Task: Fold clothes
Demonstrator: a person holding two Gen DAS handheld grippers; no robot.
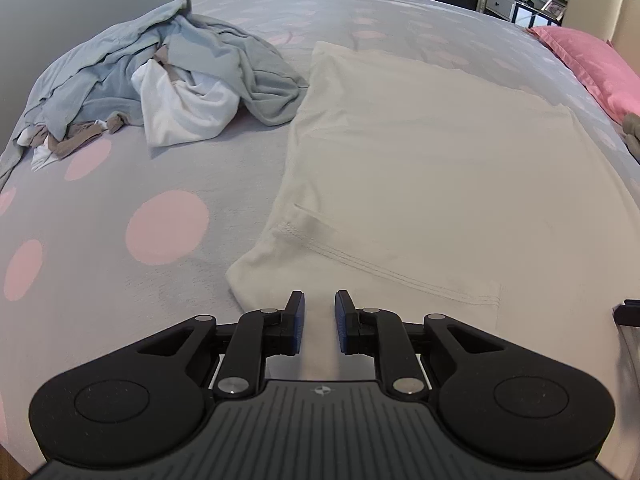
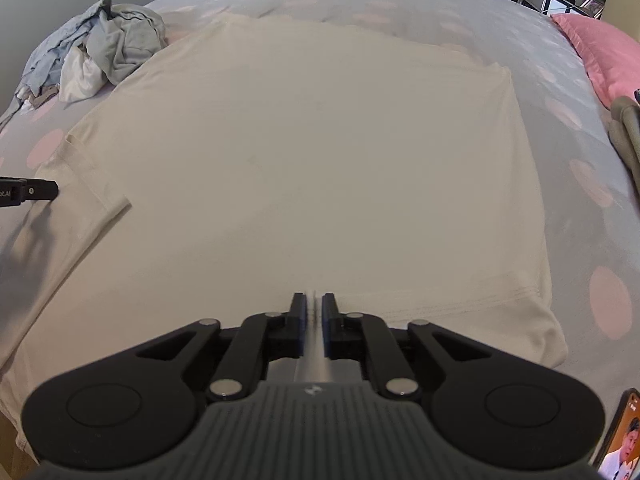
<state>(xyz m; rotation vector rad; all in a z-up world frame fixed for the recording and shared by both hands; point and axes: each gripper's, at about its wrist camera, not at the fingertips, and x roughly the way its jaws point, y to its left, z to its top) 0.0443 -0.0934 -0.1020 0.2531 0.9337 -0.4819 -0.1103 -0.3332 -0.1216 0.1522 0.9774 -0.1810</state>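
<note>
- A bed [image 1: 192, 184] with a grey cover dotted in pink filled both views; dark wardrobe doors stood beyond its far edge.
- A cream shirt [image 2: 312, 152] lay spread flat across the middle of the bed, reaching to the near edge, one sleeve stretched toward the near left.
- A heap of clothes [image 1: 168, 80], grey, blue and white, sat crumpled near the far left corner, just beside the shirt's far left part.
- A pink pillow [image 1: 592, 64] lay at the right edge, against a beige headboard.
- A phone [image 2: 622, 436] with a lit screen showed at the near right corner of the right view.
- The left tongs [image 1: 319, 312] hung over the shirt's sleeve end at the near edge, jaws a narrow gap apart with cloth running between them; whether the pads pressed it I could not tell.
- The right tongs [image 2: 314, 312] sat low at the shirt's near hem, jaws nearly together; a pale strip showed in the slit, but a grip could not be made out.
- The left tongs' tip showed at the left of the right view, over the sleeve.
</note>
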